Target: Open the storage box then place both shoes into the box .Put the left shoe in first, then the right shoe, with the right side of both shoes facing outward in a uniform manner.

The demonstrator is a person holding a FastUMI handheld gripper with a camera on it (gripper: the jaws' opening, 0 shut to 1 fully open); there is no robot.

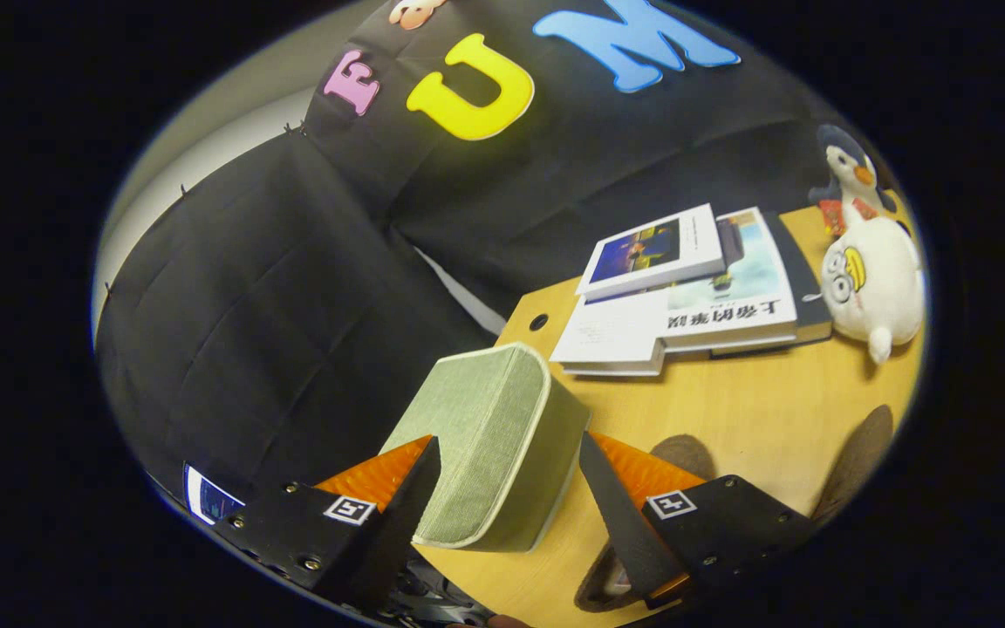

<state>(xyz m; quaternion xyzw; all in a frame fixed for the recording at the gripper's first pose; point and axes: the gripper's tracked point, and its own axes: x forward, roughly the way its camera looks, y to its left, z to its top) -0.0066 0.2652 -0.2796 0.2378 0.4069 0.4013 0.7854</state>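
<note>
In the gripper view, the gripper (502, 488) sat at the bottom centre of the frame with its two fingers spread apart, and a green fabric box (489, 445) stood between them. It looked like the storage box, or maybe just its lid tipped up; honestly I couldn't tell which. The left finger (398, 497) seemed to touch or overlap the box's near face, while the right finger (616, 506) stood off it with a strip of table showing in the gap. So I wouldn't call it clamped, more like lined up around it, probably to get the box open as the first step.

The whole picture was tilted, so the wooden table (729, 410) ran up toward the right. In the upper right of the frame a stack of books (686, 296) lay flat, with a white plush toy (873, 279) and a small penguin toy (851, 170) beside it, all well apart from the box.

Dark brown rounded shapes (856, 458) showed low on the right by the right finger, possibly the shoes, but too cut off to say for sure.
</note>
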